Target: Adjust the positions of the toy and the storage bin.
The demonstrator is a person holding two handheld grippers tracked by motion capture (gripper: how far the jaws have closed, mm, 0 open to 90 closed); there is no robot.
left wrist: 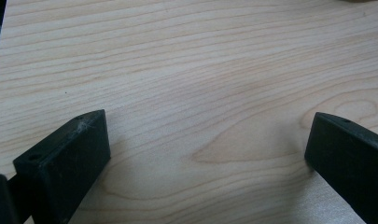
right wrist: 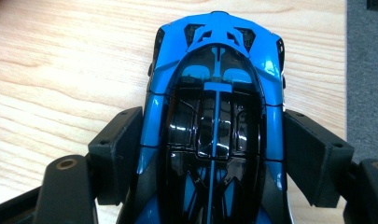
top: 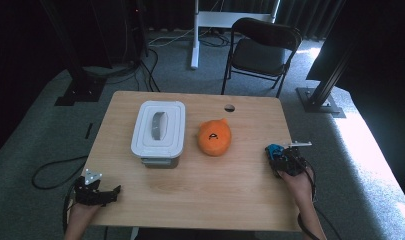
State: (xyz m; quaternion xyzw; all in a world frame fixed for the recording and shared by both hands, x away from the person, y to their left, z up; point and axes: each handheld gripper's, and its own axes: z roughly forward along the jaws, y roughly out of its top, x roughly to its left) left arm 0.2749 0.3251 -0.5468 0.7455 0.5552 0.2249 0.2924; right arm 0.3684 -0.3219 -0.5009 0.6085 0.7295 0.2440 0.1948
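Now, by size:
Bench (top: 190, 190): pale wood.
Lidded box (top: 158, 131): white, grey handle, left of centre.
Orange plush (top: 214, 137): just right of the box.
Toy car (right wrist: 214, 121): blue and black, at bench's right edge, clamped by right tongs (right wrist: 214, 154).
Left tongs (left wrist: 205, 154): wide, holding nothing, over bare wood.

Surface (top: 190, 200): box (top: 158, 131) at centre-left, plush (top: 214, 137) just beside it at its 3 o'clock, apart. Hole (top: 229, 107) at the plush's 12–1, near the far edge. Car (top: 275, 150) at the right edge, 3–4 o'clock of the plush, between the right tool's (top: 276, 156) jaws. Left tool (top: 112, 194) at the near-left corner, 7 o'clock of the box. Chair (top: 262, 50) on the floor behind, 12–1.
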